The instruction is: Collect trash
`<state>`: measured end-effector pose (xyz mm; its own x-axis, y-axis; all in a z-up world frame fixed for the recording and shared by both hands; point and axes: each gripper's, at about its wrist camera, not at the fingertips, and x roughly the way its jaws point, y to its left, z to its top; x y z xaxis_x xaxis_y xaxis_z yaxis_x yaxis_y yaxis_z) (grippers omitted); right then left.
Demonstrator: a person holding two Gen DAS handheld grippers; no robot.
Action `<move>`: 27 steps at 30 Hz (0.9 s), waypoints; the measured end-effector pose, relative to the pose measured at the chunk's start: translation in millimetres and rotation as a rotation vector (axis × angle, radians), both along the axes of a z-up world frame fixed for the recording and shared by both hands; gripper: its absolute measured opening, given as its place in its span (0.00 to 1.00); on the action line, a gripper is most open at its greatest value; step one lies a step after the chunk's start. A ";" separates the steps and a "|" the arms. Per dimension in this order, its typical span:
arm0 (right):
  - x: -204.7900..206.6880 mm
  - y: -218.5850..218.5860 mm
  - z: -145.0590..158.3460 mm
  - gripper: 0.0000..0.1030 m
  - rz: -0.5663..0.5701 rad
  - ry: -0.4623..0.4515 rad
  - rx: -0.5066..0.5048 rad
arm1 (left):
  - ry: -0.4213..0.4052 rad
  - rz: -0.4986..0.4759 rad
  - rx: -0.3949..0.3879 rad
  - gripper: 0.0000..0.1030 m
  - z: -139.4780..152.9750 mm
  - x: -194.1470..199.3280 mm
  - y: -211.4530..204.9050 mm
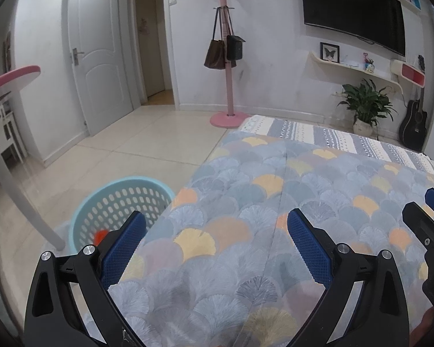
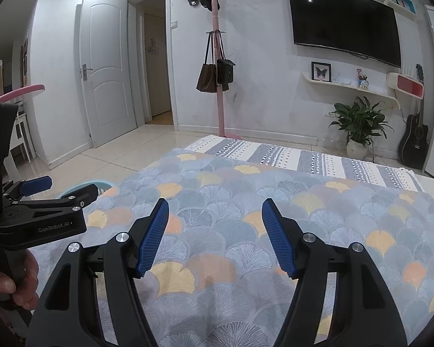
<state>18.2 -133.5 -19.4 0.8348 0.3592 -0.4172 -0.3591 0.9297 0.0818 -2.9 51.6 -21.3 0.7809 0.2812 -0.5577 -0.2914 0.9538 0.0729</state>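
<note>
Left claw and right claw: both released, empty, above the bedspread. Orange trash in basket appears light; pinch centrally.

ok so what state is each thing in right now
left gripper: open, empty
right gripper: open, empty
light blue perforated plastic basket: upright on the floor beside the bed, an orange item inside
white panelled door: swung open
wall-mounted black television: screen dark
fan-patterned bedspread: spread flat
</note>
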 end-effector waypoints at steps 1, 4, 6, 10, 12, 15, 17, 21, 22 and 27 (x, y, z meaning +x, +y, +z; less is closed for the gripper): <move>-0.1 -0.1 0.1 0.62 -0.001 0.000 -0.001 | 0.001 0.000 0.001 0.92 0.0 0.0 -0.1; -0.3 0.0 0.4 0.62 -0.001 0.000 -0.002 | 0.002 -0.001 0.000 0.92 0.3 0.0 -0.4; -0.4 -0.1 0.4 0.62 0.000 -0.001 -0.003 | 0.000 -0.002 -0.001 0.92 0.3 -0.1 -0.6; -1.0 0.2 1.1 0.62 0.000 -0.003 -0.005 | 0.000 -0.002 -0.002 0.92 -0.4 0.5 -0.9; -1.5 0.5 1.5 0.62 -0.002 -0.008 -0.009 | -0.001 -0.003 -0.002 0.92 -0.5 0.8 -0.7; -1.5 1.1 1.9 0.62 -0.003 -0.008 -0.013 | 0.002 -0.006 -0.003 0.92 -1.0 1.0 -1.4; -1.6 1.7 1.9 0.62 -0.003 -0.009 -0.012 | 0.004 -0.010 -0.003 0.92 -1.2 0.5 -2.3; -1.2 1.6 1.6 0.61 -0.004 -0.007 -0.009 | 0.004 -0.011 0.001 0.92 -1.2 -0.7 -3.6; -0.9 1.7 1.4 0.61 -0.004 -0.004 -0.007 | 0.004 -0.010 0.003 0.92 -1.3 -0.1 -3.6; -2.1 2.8 1.6 0.62 -0.001 -0.004 -0.007 | 0.016 -0.021 0.007 0.92 -2.3 2.1 -5.3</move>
<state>16.1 -130.7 -17.8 0.8370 0.3554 -0.4162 -0.3583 0.9307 0.0740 -0.8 46.3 -23.6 0.7775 0.2691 -0.5684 -0.2704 0.9591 0.0842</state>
